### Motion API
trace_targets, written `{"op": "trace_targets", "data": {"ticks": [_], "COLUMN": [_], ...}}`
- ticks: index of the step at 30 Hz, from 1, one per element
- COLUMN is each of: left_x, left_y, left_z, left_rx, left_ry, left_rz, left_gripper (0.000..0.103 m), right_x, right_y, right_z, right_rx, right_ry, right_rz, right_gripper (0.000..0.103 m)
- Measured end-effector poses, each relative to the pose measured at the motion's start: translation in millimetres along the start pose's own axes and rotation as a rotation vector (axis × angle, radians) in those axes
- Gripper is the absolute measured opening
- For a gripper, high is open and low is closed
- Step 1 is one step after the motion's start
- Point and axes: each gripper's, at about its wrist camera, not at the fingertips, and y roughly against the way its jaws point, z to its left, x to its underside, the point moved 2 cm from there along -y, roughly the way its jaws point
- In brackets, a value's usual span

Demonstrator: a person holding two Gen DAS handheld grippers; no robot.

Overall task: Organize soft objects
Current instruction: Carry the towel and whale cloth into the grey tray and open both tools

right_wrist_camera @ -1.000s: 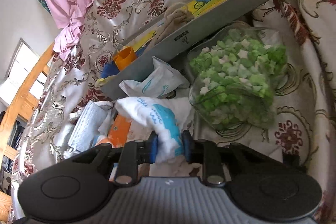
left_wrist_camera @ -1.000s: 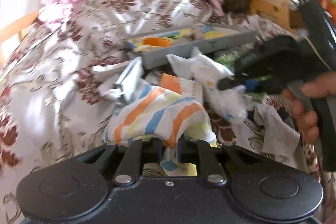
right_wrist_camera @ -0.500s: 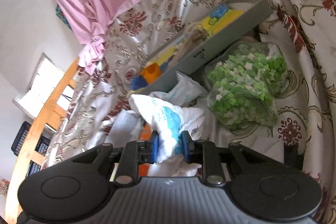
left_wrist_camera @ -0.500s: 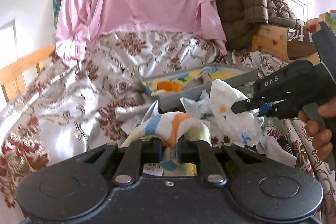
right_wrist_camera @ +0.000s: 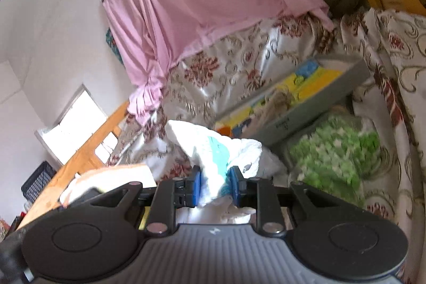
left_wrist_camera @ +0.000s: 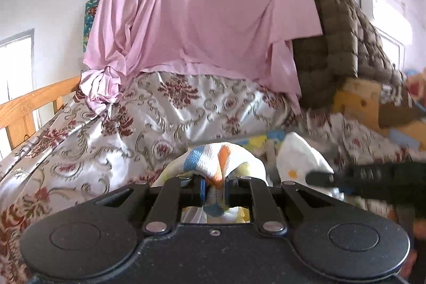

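**Both grippers hold cloth above the bed**

Clearly, the left gripper (left_wrist_camera: 214, 186) has its fingers pinched narrowly on a striped cloth (left_wrist_camera: 213, 161) with blue, orange and yellow bands; the cloth bunches up over the fingers and hangs below them. To its right, the right gripper (left_wrist_camera: 319, 177) appears blurred, with a white cloth (left_wrist_camera: 298, 156) at its tip.

From the right wrist view, the right gripper (right_wrist_camera: 215, 186) has its blue-padded fingers (right_wrist_camera: 195, 186) closed on that white cloth (right_wrist_camera: 213, 148), which carries a teal print and puffs out above and below the pads.

Behind the cloths, on the bed's floral satin cover (right_wrist_camera: 239, 57), lies a grey tray (right_wrist_camera: 314, 111) with yellow and blue items inside. Just beside the tray's near wall sits a clear bag of green and white pieces (right_wrist_camera: 335, 148). A pink sheet (left_wrist_camera: 199, 17) drapes over the far end of the bed, with a brown quilted blanket (left_wrist_camera: 340, 44) to its right. A wooden rail (left_wrist_camera: 26, 105) runs along the bed's left edge.
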Motion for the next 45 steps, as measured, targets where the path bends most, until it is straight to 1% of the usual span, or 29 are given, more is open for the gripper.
{"op": "trace_targets", "data": {"ticks": [4,10,14,17,20,24,26,33,37,40,41,43,44,45], "left_x": [-25.8,-56.3,-65.9,-69.8,-71.4,-67.9,-62.8,-42.0,-32.9,-27.0,-25.6,-22.1,-21.2,-20.0], "left_y": [-27.4,-78.3,-115.7,-144.4,-171.8,-205.5,-219.8,-251.9,-263.1,-267.6,-268.2,-270.5,-270.8,-270.5], "left_z": [-9.7,-28.4,-35.0,-37.0,-35.2,-31.5,-31.1,-21.2,-13.7,-8.7,-7.6,-4.6,-3.4,-2.2], "left_rx": [0.015,0.032,0.031,0.020,0.008,0.010,0.009,0.015,0.012,0.008,0.011,0.022,0.025,0.023], "left_ry": [-0.001,-0.032,-0.022,-0.010,0.009,0.064,0.075,0.140,0.167,0.180,0.187,0.207,0.216,0.223], "left_rz": [-0.029,-0.073,-0.076,-0.064,-0.034,0.017,0.042,0.138,0.188,0.211,0.226,0.266,0.281,0.291], "left_gripper": [0.013,0.014,0.014,0.014,0.014,0.014,0.014,0.014,0.015,0.017,0.018,0.022,0.024,0.028], "right_x": [-13.6,-33.6,-48.7,-63.8,-71.9,-78.1,-80.3,-95.4,-93.5,-91.5,-91.3,-90.1,-88.9,-87.6], "right_y": [-7.9,-34.8,-54.1,-70.1,-87.5,-111.7,-122.4,-155.5,-168.4,-171.8,-172.4,-173.7,-174.5,-174.8], "right_z": [-6.8,-22.6,-33.3,-38.6,-46.5,-60.2,-65.3,-70.0,-72.5,-74.7,-74.8,-74.1,-72.7,-71.0], "right_rx": [0.001,0.017,0.035,0.061,0.104,0.130,0.142,0.125,0.122,0.120,0.126,0.125,0.125,0.126], "right_ry": [-0.012,-0.024,-0.061,-0.069,-0.066,-0.078,-0.077,-0.102,-0.100,-0.105,-0.105,-0.100,-0.094,-0.083], "right_rz": [-0.058,-0.089,-0.115,-0.140,-0.145,-0.128,-0.120,-0.104,-0.082,-0.067,-0.063,-0.046,-0.033,-0.028], "right_gripper": [0.026,0.026,0.026,0.027,0.027,0.027,0.027,0.027,0.027,0.034,0.038,0.043,0.048,0.050]}}
